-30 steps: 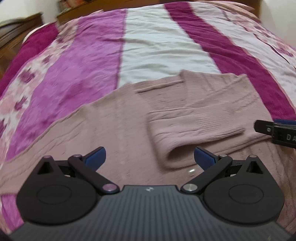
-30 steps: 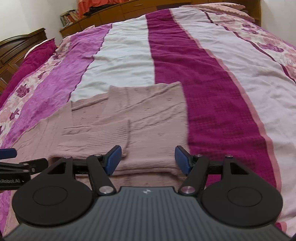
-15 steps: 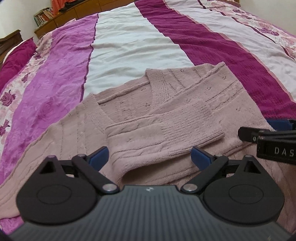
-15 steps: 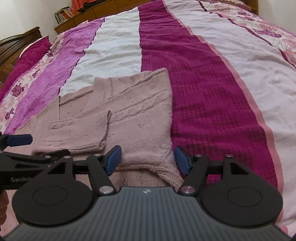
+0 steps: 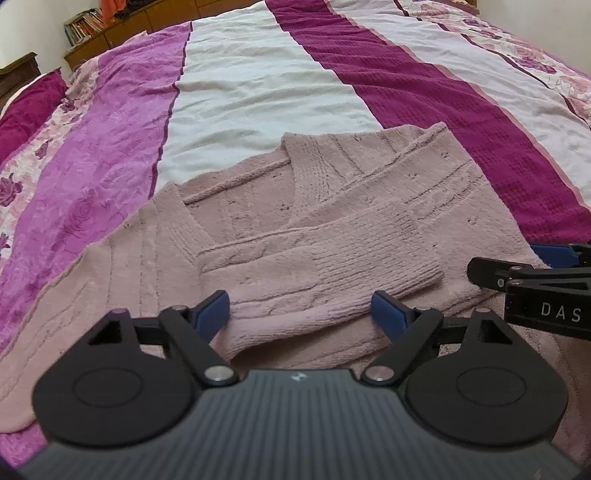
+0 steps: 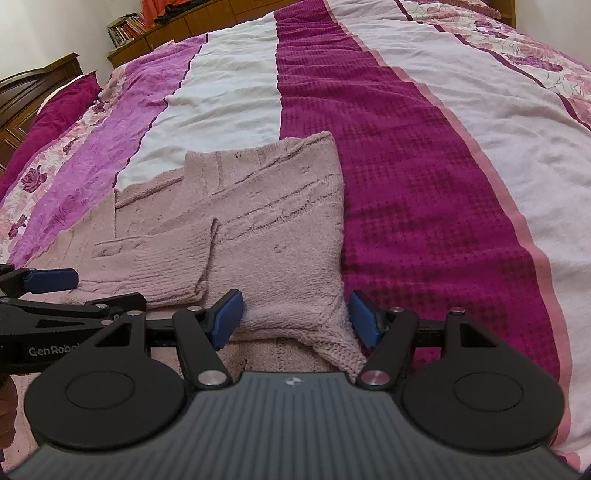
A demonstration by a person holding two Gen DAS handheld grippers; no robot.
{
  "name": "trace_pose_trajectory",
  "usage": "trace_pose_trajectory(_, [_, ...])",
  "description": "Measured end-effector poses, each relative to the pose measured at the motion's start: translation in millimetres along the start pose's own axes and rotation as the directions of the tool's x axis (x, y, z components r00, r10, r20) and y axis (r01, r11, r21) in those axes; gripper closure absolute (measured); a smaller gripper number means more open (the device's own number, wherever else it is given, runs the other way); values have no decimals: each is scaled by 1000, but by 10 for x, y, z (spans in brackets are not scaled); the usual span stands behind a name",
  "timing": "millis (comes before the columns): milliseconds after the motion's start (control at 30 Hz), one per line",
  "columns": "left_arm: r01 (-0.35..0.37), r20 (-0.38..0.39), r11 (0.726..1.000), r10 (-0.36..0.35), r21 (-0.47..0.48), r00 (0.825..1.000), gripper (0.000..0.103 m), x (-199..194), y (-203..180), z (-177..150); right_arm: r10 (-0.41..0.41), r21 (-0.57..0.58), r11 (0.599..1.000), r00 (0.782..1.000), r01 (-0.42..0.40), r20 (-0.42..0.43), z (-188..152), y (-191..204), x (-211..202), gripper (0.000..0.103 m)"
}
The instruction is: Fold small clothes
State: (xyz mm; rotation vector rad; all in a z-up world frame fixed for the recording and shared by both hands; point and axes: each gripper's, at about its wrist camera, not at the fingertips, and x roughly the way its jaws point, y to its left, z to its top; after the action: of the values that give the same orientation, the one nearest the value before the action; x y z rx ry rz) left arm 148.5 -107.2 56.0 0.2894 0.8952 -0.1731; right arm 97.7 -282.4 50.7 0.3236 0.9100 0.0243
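A dusty-pink knitted cardigan (image 5: pixel 258 236) lies flat on a bed covered with a striped bedspread (image 5: pixel 258 85) in white, magenta, violet and rose-printed bands. From the left wrist view the garment fills the lower middle of the picture, its neckline at about 12 o'clock from the gripper and one ribbed sleeve (image 5: pixel 325 273) folded across the body, the cuff pointing toward 3 o'clock.

The left gripper (image 5: pixel 301 315) hangs low over the near part of that folded sleeve. Its jaws are closing, the blue pads (image 5: pixel 212 312) standing either side of the sleeve's fold without visibly pressing it. At 3 o'clock the black arm of the right gripper (image 5: pixel 532 277) juts in from the picture's edge, just beside the cuff.

In the right wrist view, the right gripper (image 6: pixel 295 319) sits at the cardigan's folded right edge (image 6: pixel 295 266). Its jaws stand apart, with a raised bulge of knit between the blue pads (image 6: pixel 229 317); whether they pinch it I cannot tell. At 9 o'clock the left gripper's finger lies over the sleeve cuff.

Beyond the bed, at 11 o'clock, stand a wooden cabinet (image 6: pixel 192 22) topped with books (image 6: pixel 125 27) and orange cloth, and a dark wooden headboard (image 6: pixel 33 96) with a magenta pillow (image 6: pixel 62 107) at 10 o'clock.
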Motion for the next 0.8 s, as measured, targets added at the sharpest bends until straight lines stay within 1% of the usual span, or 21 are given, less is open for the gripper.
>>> trace_pose_trajectory(100, [21,3,1000,-21,1,1000,27,8,-6,-4,0,-1,1000,1000,0,-1,1,3,6,32])
trace_pose_trajectory(167, [49,9,999,-49,2,999,42,9,-12,-8,0,0,1000,1000,0,-1,2,4,-6,32])
trace_pose_trajectory(200, [67,14,998,-67,2,998,46,6,-13,-10,0,-1,1000,1000,0,-1,4,7,-1,32])
trace_pose_trajectory(233, [84,21,996,-84,3,996,59,2,-14,-11,-1,-2,1000,1000,1,-1,4,8,-2,32])
trace_pose_trajectory(267, [102,27,995,-102,2,994,77,4,-19,-5,-1,-2,1000,1000,1,-1,4,7,-5,32])
trace_pose_trajectory(333, [144,40,989,-144,-15,989,92,-10,-9,1,-2,-5,1000,1000,2,-2,-4,7,12,32])
trace_pose_trajectory(433, [132,71,991,-129,-39,989,97,-61,20,11,-1,-7,1000,1000,1,-3,-10,-3,33,32])
trace_pose_trajectory(467, [129,82,990,-124,-56,989,101,-85,55,14,-2,-7,1000,1000,2,-3,-11,-1,32,32])
trace_pose_trajectory(700, [74,154,979,-44,-190,987,102,-312,486,42,-3,-9,1000,1000,3,-1,-15,-3,39,32])
trace_pose_trajectory(800, [93,137,977,-67,-192,988,101,-339,563,49,-7,-12,1000,1000,7,0,-16,3,40,32])
